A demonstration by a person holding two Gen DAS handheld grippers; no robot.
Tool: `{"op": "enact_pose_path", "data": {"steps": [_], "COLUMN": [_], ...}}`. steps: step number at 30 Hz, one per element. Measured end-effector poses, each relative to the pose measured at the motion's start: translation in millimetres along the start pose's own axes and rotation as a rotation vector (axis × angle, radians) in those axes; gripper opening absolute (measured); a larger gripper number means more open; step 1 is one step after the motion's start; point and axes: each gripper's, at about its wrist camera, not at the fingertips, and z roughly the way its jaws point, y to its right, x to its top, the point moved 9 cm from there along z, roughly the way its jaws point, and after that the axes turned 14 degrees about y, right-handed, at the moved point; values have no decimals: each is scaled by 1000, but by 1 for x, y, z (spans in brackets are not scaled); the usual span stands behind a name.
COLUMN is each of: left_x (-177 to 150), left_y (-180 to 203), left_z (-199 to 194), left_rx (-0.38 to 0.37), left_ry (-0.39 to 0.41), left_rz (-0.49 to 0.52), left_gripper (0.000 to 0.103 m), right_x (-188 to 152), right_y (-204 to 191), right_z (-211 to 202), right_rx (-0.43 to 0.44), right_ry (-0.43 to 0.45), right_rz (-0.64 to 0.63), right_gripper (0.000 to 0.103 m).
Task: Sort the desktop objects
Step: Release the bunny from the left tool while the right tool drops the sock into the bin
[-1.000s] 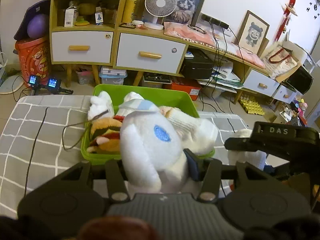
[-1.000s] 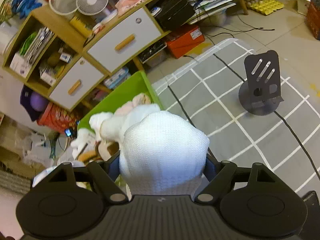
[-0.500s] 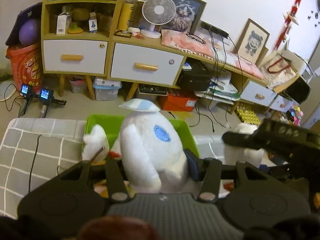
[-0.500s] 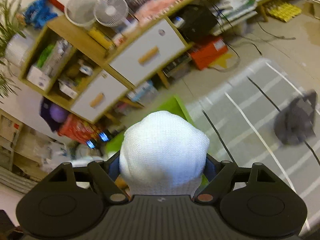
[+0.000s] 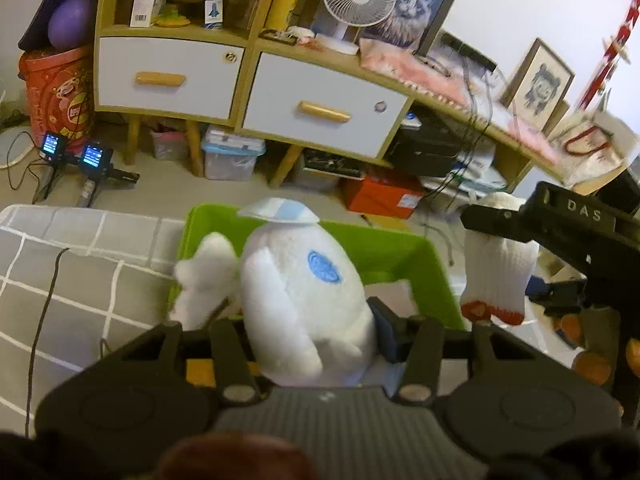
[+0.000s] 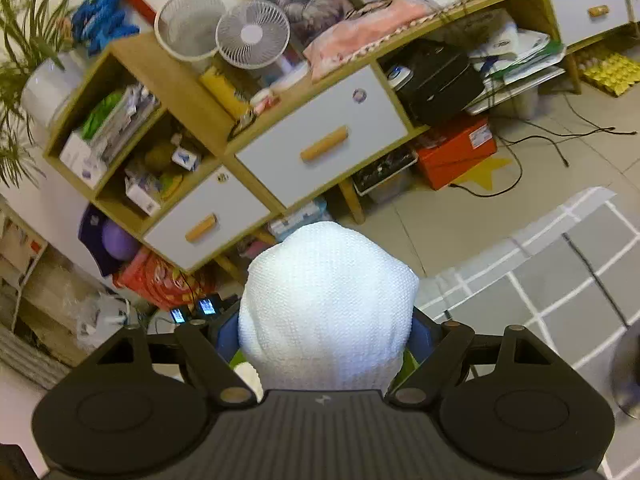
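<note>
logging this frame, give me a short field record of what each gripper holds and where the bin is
left gripper: shut on plush
right gripper: shut on sock
plush: white, blue badge, small cap
sock: white knit, orange toes in the left view
bin: green, on the checked cloth, behind the plush
in bin: another white toy

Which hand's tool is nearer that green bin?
Left. The left tool holds a white plush right over the green bin; the right tool, holding a white sock, hangs beyond its right edge.
</note>
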Motion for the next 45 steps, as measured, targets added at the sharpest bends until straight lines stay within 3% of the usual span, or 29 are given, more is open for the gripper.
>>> {"op": "enact_pose_path", "data": {"steps": [11,22,27,29,35,45], "left_x": [-15,-20,-17,-15,-11,-8], "left_y": [-14,-28,-27,-26,-19,-14], "left_z": [24,25,21,19,12,-7], "left_rx": [7,33,40,41,15,3], "left_ry": [-3,-3,-5,-1,-1,-48], "left_rz": [-26,-76,-78,-78,-77,-63], "left_gripper": [48,51,65,77,99,102], "right_x": [-40,-52,-51,-51,-49,-39], "right_y": [4,-6,-4,-3,-7,-14], "right_z": [44,47,44,43,34,3], "right_rx": [-33,-112,-122,-122,-114,-131], "right_ry": [-57,-53,-72,-85,-97,-101], "right_rz": [-62,-246,-220,-217,-221,-219], "right_gripper": [79,78,80,81,87,92]}}
